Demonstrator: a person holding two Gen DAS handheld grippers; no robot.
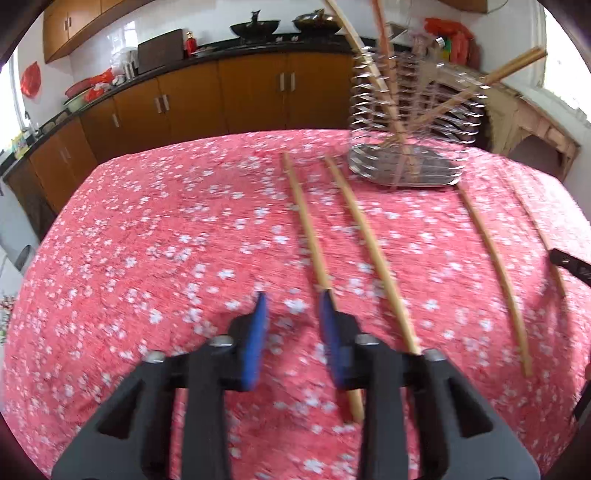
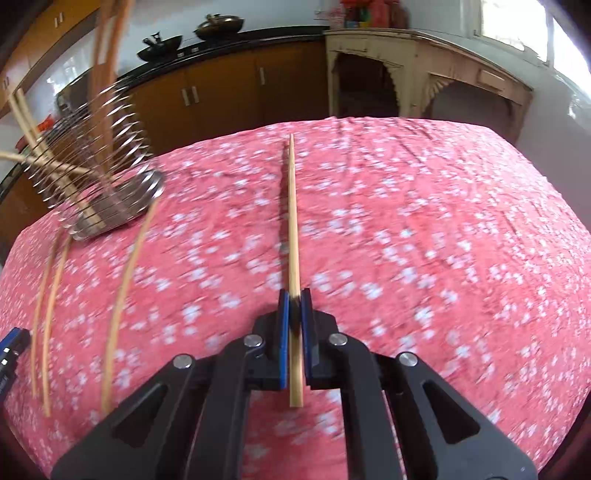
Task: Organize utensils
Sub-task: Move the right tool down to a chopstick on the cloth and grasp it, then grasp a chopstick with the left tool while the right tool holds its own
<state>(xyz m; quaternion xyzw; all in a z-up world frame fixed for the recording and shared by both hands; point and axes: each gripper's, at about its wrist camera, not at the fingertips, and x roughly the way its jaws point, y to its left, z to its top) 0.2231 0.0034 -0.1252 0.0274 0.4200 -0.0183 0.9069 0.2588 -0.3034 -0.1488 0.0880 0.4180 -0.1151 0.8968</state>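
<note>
My left gripper (image 1: 291, 302) hangs low over the pink floral tablecloth (image 1: 166, 240), open, with only cloth between its blue pads. One wooden chopstick (image 1: 306, 225) runs under its right finger. Two more chopsticks (image 1: 369, 251) (image 1: 495, 280) lie to the right. My right gripper (image 2: 294, 295) is shut on another chopstick (image 2: 292, 206), which points away and casts a shadow on the cloth. Three chopsticks (image 2: 125, 288) lie on the cloth to its left. A wire holder (image 1: 406, 147) (image 2: 99, 184) at the far side has several chopsticks standing in it.
Brown cabinets (image 1: 251, 92) under a dark counter with two black woks (image 1: 255, 27) run behind the table. A cream side table (image 2: 424, 74) stands to the right. The tablecloth falls away at the far edge (image 2: 369, 122). A black and blue edge of the left gripper (image 2: 11, 347) shows in the right wrist view.
</note>
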